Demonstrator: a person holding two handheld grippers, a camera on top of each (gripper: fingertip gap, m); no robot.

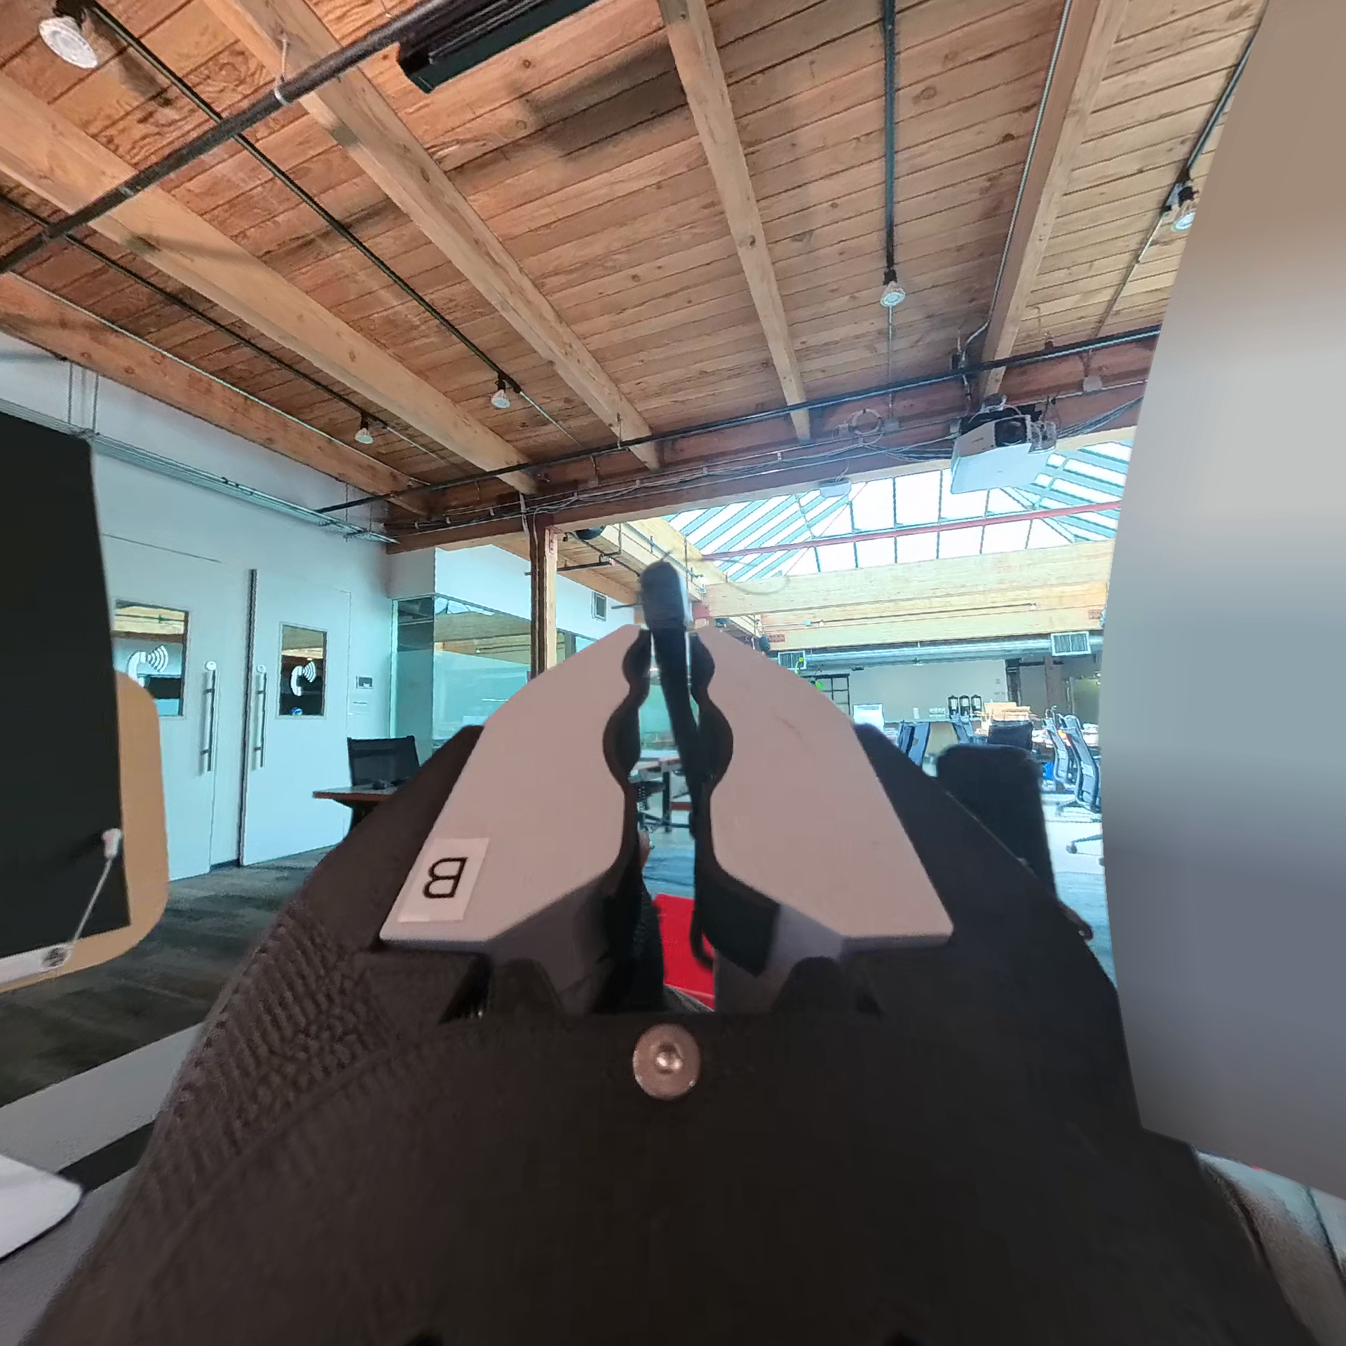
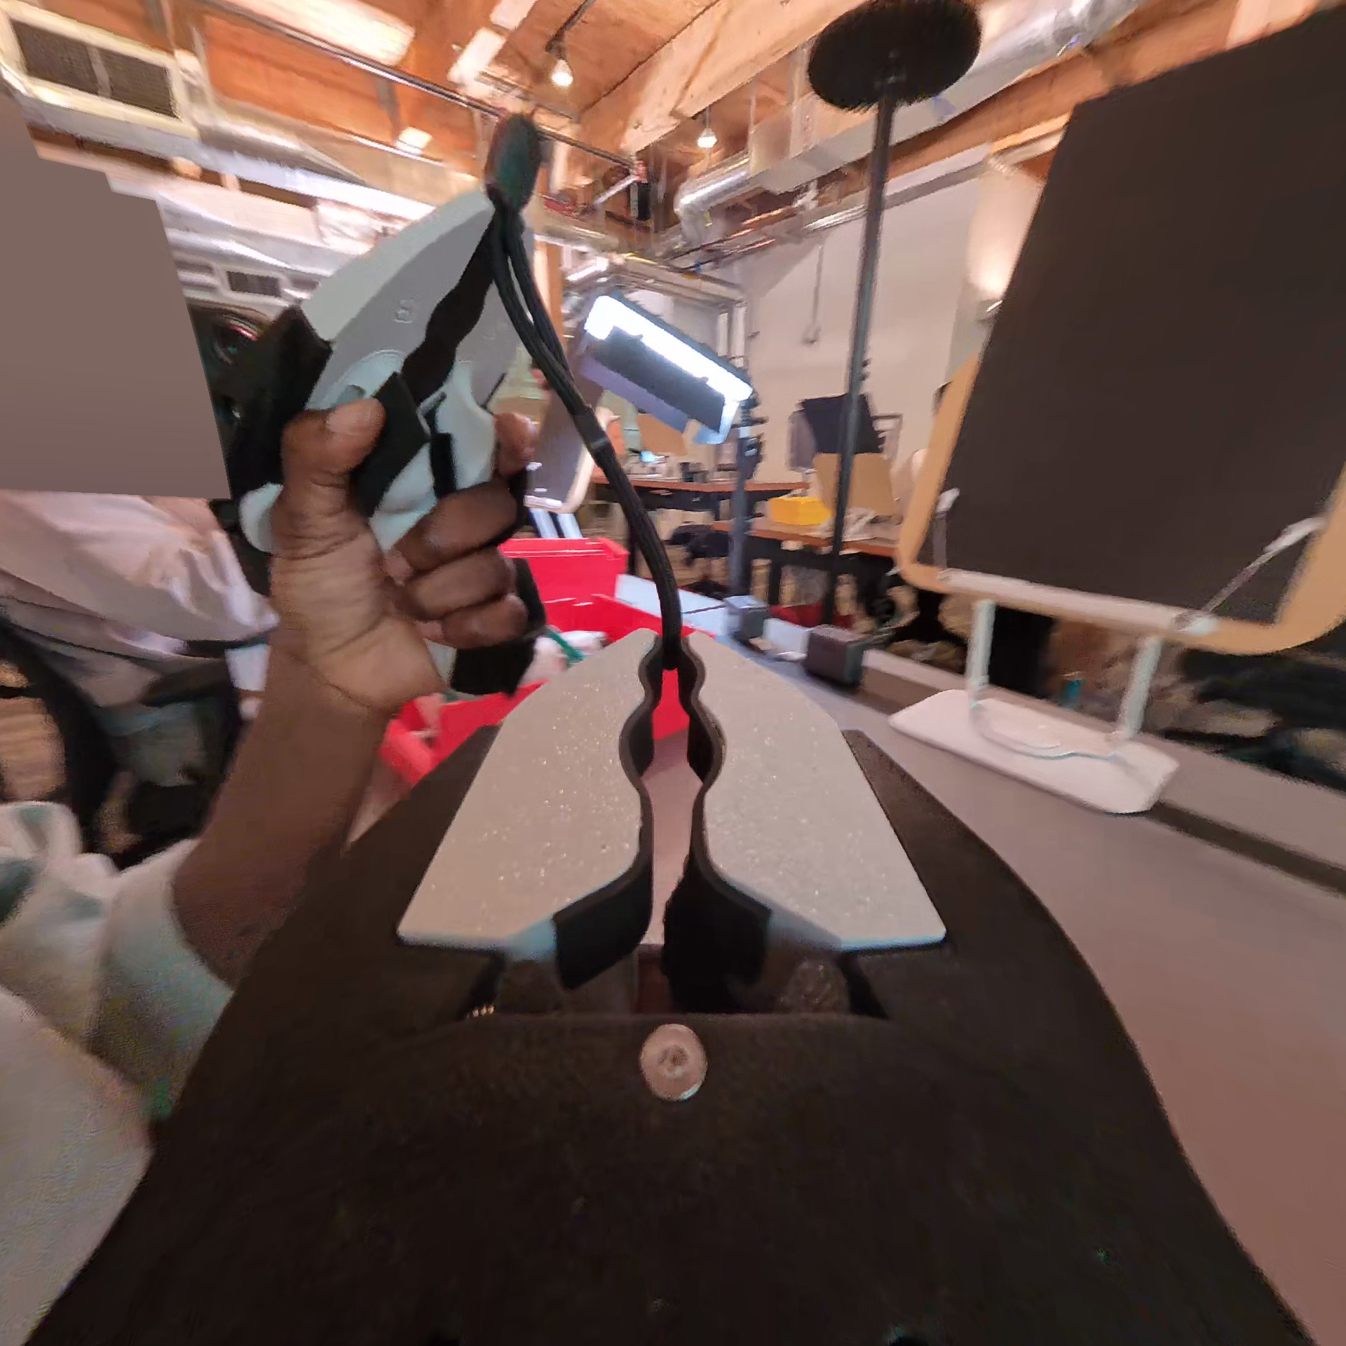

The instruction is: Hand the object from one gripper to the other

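both grippers (image 2: 671, 648) (image 1: 664, 641) on black cable (image 2: 583, 408)

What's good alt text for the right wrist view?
A black braided cable runs between both tools: the right gripper pinches its lower end while the raised left gripper clamps it near the plug. Red bins and a framed dark panel sit behind.
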